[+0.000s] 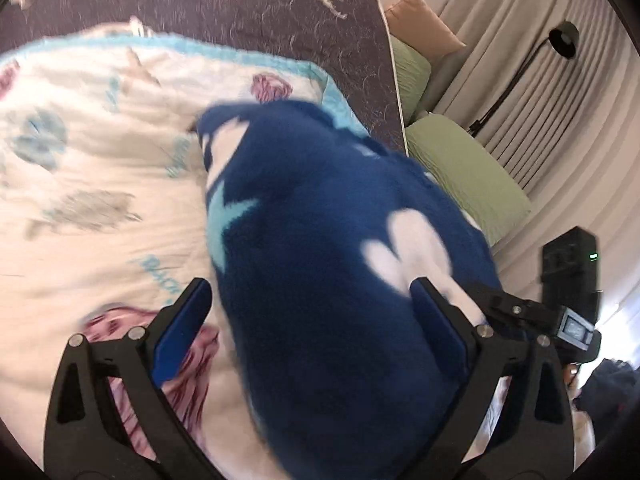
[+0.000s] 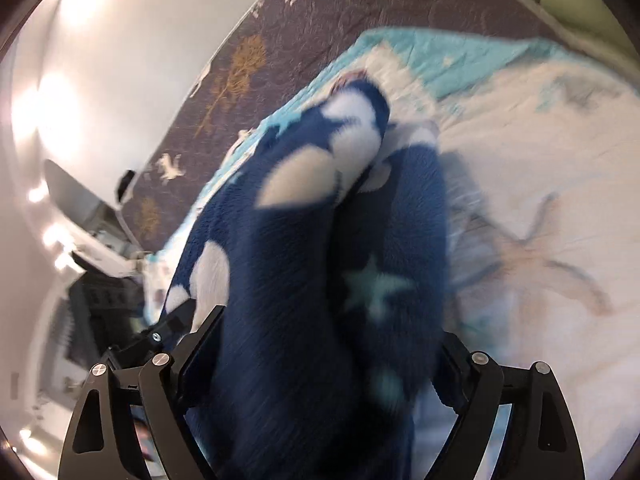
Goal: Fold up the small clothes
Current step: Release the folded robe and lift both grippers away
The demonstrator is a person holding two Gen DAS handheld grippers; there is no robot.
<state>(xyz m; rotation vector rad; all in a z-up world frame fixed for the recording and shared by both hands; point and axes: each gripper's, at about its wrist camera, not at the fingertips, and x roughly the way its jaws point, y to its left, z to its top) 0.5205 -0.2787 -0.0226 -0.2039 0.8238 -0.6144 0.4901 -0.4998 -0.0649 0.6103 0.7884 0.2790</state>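
Fleece fills the gap of the left claw [image 1: 310, 308], whose jaws stand wide apart, the blue pads flanking the navy garment [image 1: 320, 240] without clearly pressing it. The right claw [image 2: 328, 344] is spread just as wide around the same blue fleece, patterned with white hearts and pale stars, bunched between its fingers; whether the pads touch it cannot be told through the blur. The garment lies on a white printed blanket [image 1: 100, 184] with a turquoise border, spread over a dark quilt [image 1: 260, 12] on the bed. Green pillows [image 1: 468, 172] sit beyond the edge, near a black floor lamp [image 1: 560, 40].
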